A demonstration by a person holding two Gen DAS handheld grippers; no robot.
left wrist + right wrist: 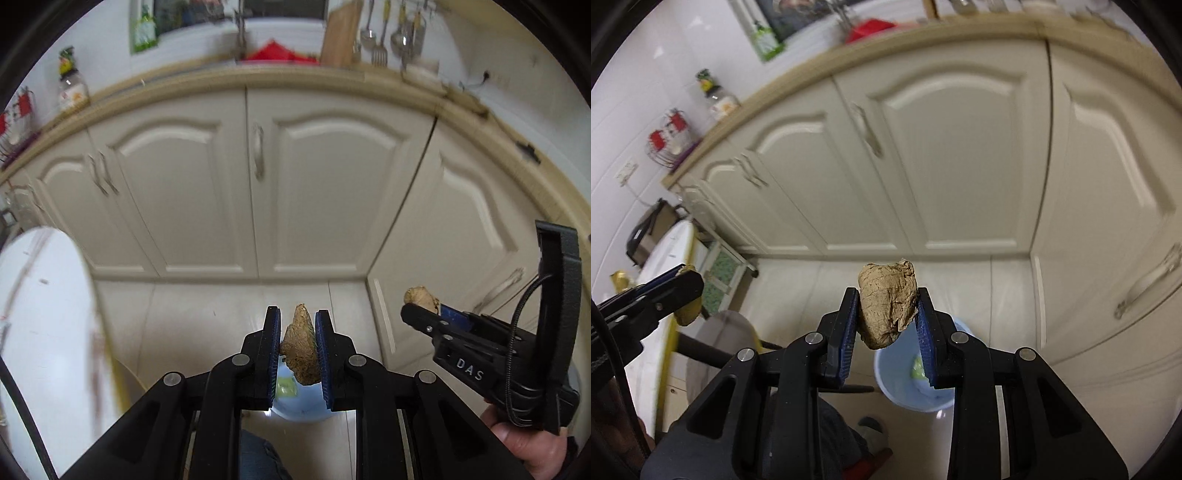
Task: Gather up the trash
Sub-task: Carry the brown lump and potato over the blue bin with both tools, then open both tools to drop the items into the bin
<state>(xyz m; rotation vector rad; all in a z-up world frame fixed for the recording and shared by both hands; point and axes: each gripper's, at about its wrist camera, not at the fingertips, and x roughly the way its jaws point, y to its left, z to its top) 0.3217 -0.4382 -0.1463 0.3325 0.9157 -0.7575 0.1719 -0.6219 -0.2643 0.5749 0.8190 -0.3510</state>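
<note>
Brown crumpled paper wad (300, 345) pinched in left gripper (297, 354), another wad (887, 303) in right gripper (888, 317) (light, squishy, mid-body grip works).

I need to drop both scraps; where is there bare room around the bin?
Bare cream floor tiles lie between the pale blue plastic bin and the cream cabinet doors. Left of the bin it is crowded: a grey-seated stool and the white round table.

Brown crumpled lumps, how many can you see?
2. One lump is pinched in the left tongs, the other lump in the right tongs, both above the blue bin. More may be hidden.
</note>
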